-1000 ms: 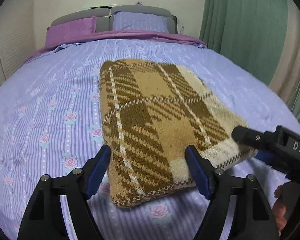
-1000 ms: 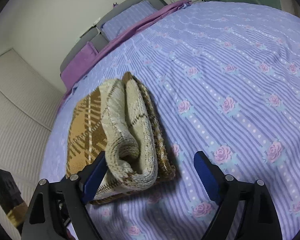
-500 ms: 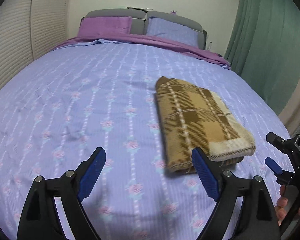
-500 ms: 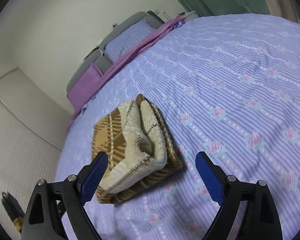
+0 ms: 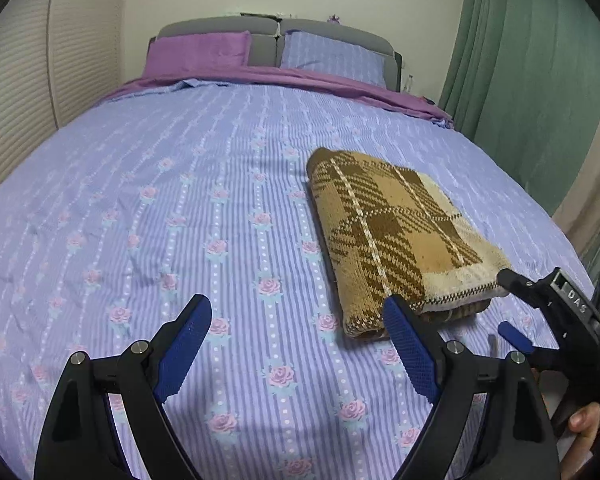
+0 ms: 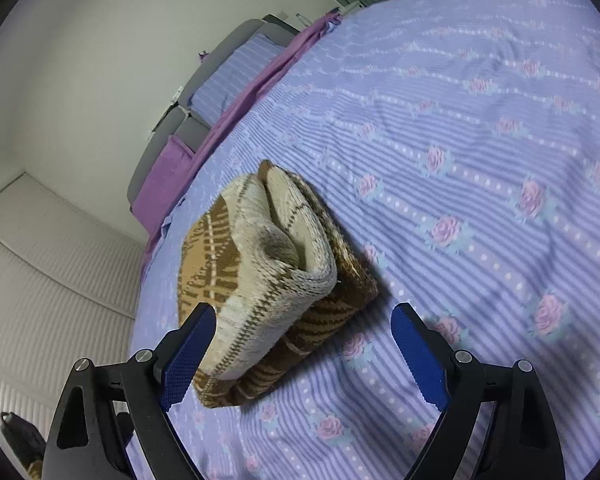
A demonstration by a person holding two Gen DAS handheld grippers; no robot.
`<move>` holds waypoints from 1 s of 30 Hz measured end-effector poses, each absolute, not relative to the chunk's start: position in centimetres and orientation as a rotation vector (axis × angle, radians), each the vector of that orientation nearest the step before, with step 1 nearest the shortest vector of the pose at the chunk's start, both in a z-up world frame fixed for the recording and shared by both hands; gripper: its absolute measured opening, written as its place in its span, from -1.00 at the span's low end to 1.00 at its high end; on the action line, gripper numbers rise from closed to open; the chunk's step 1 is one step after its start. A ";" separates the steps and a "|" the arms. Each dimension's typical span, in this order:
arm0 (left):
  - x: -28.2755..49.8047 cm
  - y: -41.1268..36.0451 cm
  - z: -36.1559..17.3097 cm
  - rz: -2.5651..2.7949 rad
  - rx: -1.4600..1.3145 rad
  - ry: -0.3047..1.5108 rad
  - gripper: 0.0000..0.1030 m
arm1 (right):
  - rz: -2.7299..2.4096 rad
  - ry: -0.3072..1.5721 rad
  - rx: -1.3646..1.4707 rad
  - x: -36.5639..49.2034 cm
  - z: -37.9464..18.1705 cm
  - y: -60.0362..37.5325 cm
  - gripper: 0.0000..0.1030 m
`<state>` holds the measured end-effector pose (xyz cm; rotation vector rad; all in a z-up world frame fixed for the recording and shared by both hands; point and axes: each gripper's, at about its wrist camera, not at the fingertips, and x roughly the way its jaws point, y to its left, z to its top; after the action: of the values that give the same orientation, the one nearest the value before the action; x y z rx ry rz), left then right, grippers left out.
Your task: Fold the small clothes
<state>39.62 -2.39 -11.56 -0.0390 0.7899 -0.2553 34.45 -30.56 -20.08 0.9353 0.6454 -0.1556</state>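
The left gripper (image 5: 298, 344) hangs over the bed (image 5: 180, 220) with its blue-padded fingers (image 5: 408, 348) spread wide and nothing between them; the right-hand finger's tip sits just in front of the near corner of the folded garment, apart from it. The right gripper (image 6: 300, 340) is also spread wide and holds nothing. Its left finger (image 6: 188, 344) overlaps the near cream edge of the folded knit in the right wrist view, though whether it touches cannot be told.

The folded plaid garment (image 5: 396, 232), brown and tan with a cream border, lies flat on the bed's right half as the left wrist view sees it. From the right wrist view its open, layered end (image 6: 276, 240) faces the camera.

In the left wrist view the right gripper (image 5: 516, 312) appears beside the garment's near right corner. Beyond lie a purple pillow (image 5: 200, 50), a striped pillow (image 5: 332, 60), a grey headboard (image 5: 220, 26) and a green curtain (image 5: 532, 80).
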 end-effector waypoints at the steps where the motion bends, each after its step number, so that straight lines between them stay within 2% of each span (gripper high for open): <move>1: 39.9 -2.5 -11.8 -0.263 -0.040 0.795 0.71 | -0.159 0.649 0.952 34.6 -20.7 -30.6 0.75; 6: 41.3 -3.1 -12.9 -0.317 -0.072 0.807 0.71 | -0.164 0.635 1.004 35.3 -22.6 -30.6 0.99; 16: 44.5 -5.5 -13.0 -0.431 -0.068 0.795 0.71 | -0.162 0.615 1.029 39.4 -23.6 -31.1 0.99; 22: 48.3 -7.3 -13.9 -0.509 -0.140 0.850 0.71 | -0.185 0.611 1.006 41.0 -23.5 -31.9 0.99; 30: 51.7 -8.1 -17.0 -0.577 -0.258 0.952 0.75 | -0.183 0.640 0.937 42.3 -23.4 -31.8 0.85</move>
<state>51.74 -8.13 -16.99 -0.2585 0.9522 -0.5774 42.34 -31.80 -23.42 0.9373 0.6402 -0.1827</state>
